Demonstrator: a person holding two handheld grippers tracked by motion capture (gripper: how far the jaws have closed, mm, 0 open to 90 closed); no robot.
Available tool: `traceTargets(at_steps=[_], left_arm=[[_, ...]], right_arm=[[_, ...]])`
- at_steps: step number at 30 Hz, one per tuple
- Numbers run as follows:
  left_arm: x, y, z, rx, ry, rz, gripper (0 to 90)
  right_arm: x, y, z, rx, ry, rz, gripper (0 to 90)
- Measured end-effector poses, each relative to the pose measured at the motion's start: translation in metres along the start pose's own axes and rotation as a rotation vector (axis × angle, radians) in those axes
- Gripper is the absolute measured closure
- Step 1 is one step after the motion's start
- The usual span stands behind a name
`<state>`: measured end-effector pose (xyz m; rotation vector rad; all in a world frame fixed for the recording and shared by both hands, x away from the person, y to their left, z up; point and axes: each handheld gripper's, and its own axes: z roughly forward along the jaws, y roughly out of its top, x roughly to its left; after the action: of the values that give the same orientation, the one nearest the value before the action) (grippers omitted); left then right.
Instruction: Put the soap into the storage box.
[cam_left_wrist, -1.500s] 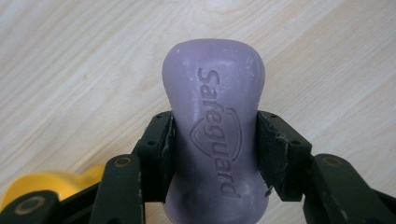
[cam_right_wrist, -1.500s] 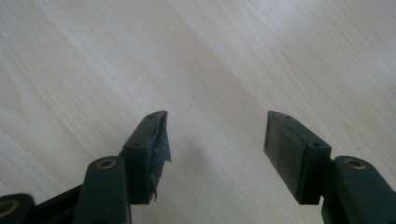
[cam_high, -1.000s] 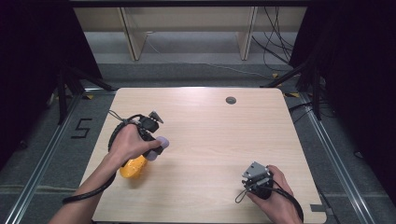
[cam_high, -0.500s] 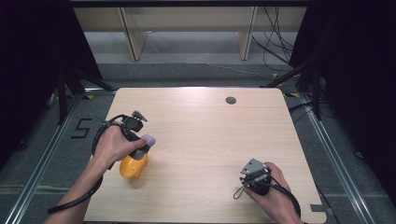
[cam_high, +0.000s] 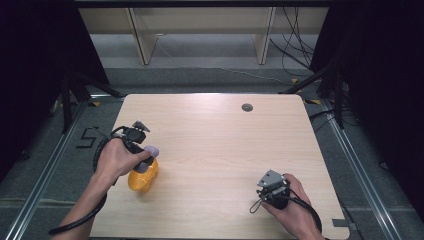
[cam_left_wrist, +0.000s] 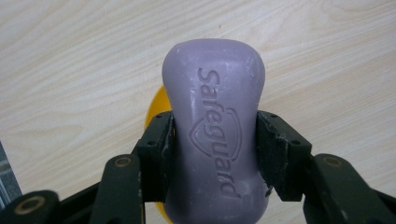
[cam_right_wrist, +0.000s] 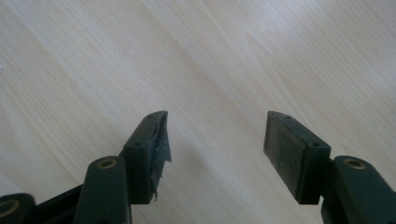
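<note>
A lilac soap bar (cam_left_wrist: 215, 126) with raised lettering sits between the jaws of my left gripper (cam_left_wrist: 215, 154), both pads pressed on its narrow waist. In the high view the soap bar (cam_high: 149, 151) hangs just over a yellow dish (cam_high: 142, 178) at the table's left, with my left gripper (cam_high: 142, 155) pointing down at it. A sliver of the yellow dish (cam_left_wrist: 156, 105) peeks out behind the bar. My right gripper (cam_right_wrist: 215, 140) stands open over bare wood, nothing between its fingers; in the high view the right gripper (cam_high: 272, 187) rests near the front right.
The wooden table (cam_high: 215, 140) has a small round cable hole (cam_high: 247, 107) near its far edge. Black cables trail from both grippers. Dark floor, metal rails and shelf legs surround the table.
My left hand has carried the soap bar leftward, toward the table's left edge, staying over the yellow dish. The right hand has kept still.
</note>
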<state>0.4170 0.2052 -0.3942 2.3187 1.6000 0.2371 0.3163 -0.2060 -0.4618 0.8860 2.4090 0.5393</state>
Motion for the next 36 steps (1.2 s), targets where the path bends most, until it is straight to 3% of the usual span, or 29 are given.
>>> traceTargets(at_steps=[5,8,10,18,36], left_arm=[[0.004,-0.005,0.005,0.014,0.014,-0.003,48.5],[0.005,-0.008,0.009,0.018,0.051,-0.003,48.5],[0.004,-0.01,0.013,0.046,0.041,-0.024,48.5],[0.003,-0.012,0.02,0.082,0.044,-0.041,48.5],[0.004,-0.013,0.03,0.084,0.059,-0.089,48.5]], right_arm=[[0.0,0.0,0.0,0.002,0.001,0.002,40.5],[0.0,0.0,0.0,0.004,0.005,-0.003,40.4],[0.0,0.0,0.0,0.003,0.0,-0.002,40.4],[0.0,0.0,0.0,0.005,-0.001,-0.003,40.3],[0.0,0.0,0.0,0.008,-0.002,-0.006,40.3]])
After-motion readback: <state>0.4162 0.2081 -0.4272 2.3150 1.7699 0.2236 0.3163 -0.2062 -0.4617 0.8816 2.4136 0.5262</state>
